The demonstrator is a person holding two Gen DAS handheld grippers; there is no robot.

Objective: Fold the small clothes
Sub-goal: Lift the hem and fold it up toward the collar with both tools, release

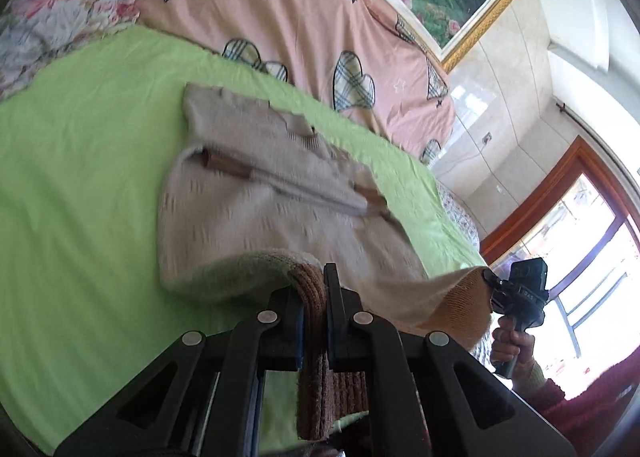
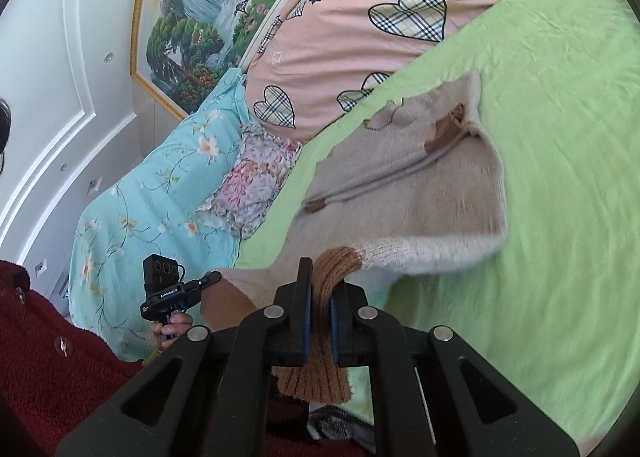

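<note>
Your left hand-held gripper [image 1: 314, 297] is clenched on one brown ribbed cuff [image 1: 310, 289] of the small beige sweater [image 1: 256, 209], and your right hand-held gripper [image 2: 320, 297] is clenched on the other brown cuff [image 2: 332, 269]. The sweater lies on the green sheet [image 1: 80, 161] of the bed, its near edge raised between your two grips. Beyond it lies a pink quilt [image 1: 288, 9] with plaid hearts.

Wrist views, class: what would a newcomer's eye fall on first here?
First, the beige sweater spread on the green sheet, its brown hem pinched at both corners by the left gripper and right gripper. Behind it lies a pink quilt with plaid hearts, below a gold-framed painting.
</note>
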